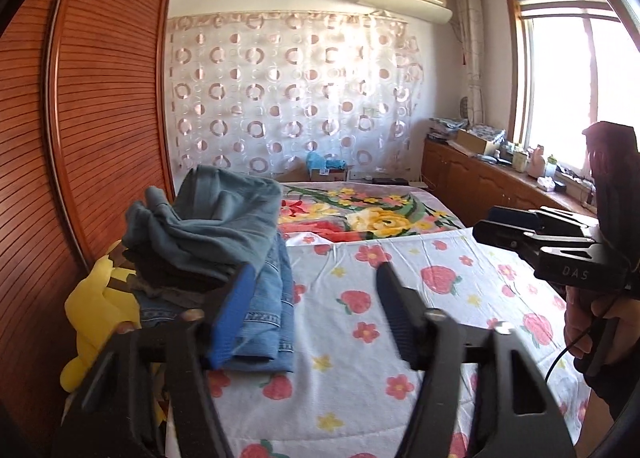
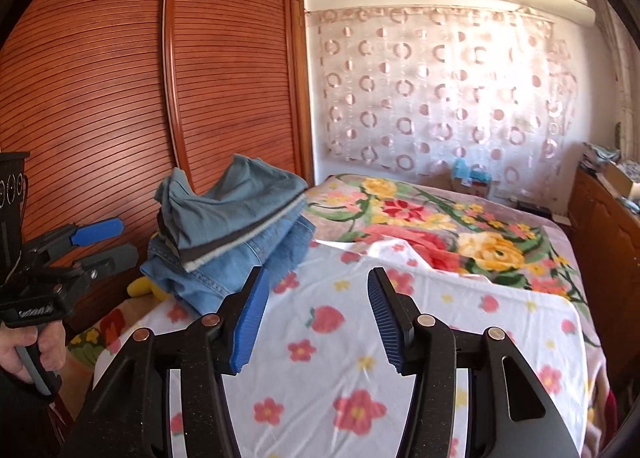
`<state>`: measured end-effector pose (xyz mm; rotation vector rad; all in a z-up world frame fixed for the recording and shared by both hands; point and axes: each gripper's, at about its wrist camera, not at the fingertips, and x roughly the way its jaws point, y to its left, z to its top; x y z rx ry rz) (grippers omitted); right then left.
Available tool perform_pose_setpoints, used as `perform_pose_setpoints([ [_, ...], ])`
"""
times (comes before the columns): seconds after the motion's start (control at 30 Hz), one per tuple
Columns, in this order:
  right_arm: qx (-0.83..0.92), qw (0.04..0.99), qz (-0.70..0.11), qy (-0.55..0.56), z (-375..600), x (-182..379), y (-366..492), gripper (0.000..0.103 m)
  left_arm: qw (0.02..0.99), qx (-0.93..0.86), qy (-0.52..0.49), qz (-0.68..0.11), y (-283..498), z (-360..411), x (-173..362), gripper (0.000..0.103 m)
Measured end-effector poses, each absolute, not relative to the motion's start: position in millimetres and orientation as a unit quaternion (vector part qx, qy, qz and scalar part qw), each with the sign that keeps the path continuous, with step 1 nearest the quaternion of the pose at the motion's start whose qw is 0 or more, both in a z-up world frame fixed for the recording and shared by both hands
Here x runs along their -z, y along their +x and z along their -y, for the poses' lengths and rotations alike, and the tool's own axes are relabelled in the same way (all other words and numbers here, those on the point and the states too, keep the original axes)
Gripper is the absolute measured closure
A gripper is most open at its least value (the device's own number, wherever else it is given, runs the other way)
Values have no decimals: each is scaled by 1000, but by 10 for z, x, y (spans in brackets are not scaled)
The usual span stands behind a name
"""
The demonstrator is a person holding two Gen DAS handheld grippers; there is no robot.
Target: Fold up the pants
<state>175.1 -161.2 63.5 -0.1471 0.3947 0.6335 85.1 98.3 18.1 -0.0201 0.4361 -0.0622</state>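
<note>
the pants (image 1: 224,225) sit in a folded pile at the left edge of the bed (image 1: 400,298), right by the brown wardrobe (image 1: 100,97), so i think they were stacked there to keep the strawberry sheet (image 2: 360,338) free for folding. my left gripper (image 1: 316,298) has its jaws apart with nothing between them, near the pile but not touching it. my right gripper (image 2: 320,310) is the same, jaws apart over the sheet and holding nothing, so i guess both are free to reach for the next pair of pants.
</note>
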Motion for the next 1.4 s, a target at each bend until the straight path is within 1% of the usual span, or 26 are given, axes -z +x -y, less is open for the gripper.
perform_pose_setpoints([
  [0.03,-304,930,-193,-71,1636,-648,1709,49,975,33,-8,-219,848,-948,-180,56],
  [0.1,-297,932,-195,-66,1692,-656,1619,49,974,44,-7,-224,839,-880,-193,64],
  [0.27,-268,942,-190,-69,1763,-743,1363,48,973,57,-2,-223,791,-714,-276,64],
  [0.33,-258,946,-188,-64,1791,-781,1263,46,974,60,-2,-220,766,-650,-326,49],
  [0.4,-249,949,-184,-60,1813,-804,1173,41,975,63,2,-211,736,-598,-377,25],
  [0.43,-246,950,-182,-57,1828,-802,1111,39,976,65,5,-206,715,-566,-400,22],
  [0.7,-216,960,-175,-34,1915,-771,862,33,977,75,2,-202,695,-432,-488,20],
  [0.73,-212,961,-175,-32,1931,-760,832,32,976,79,1,-201,693,-412,-493,19],
  [0.77,-209,962,-174,-30,1934,-757,804,31,976,79,2,-202,693,-386,-487,11],
  [0.8,-204,963,-173,-29,1920,-762,790,31,976,78,5,-203,693,-355,-483,9],
  [1.17,-162,974,-158,-14,1864,-790,637,26,974,93,4,-205,639,-170,-527,9],
  [1.4,-151,978,-141,-13,1777,-830,518,25,976,76,-1,-204,624,-163,-648,9],
])
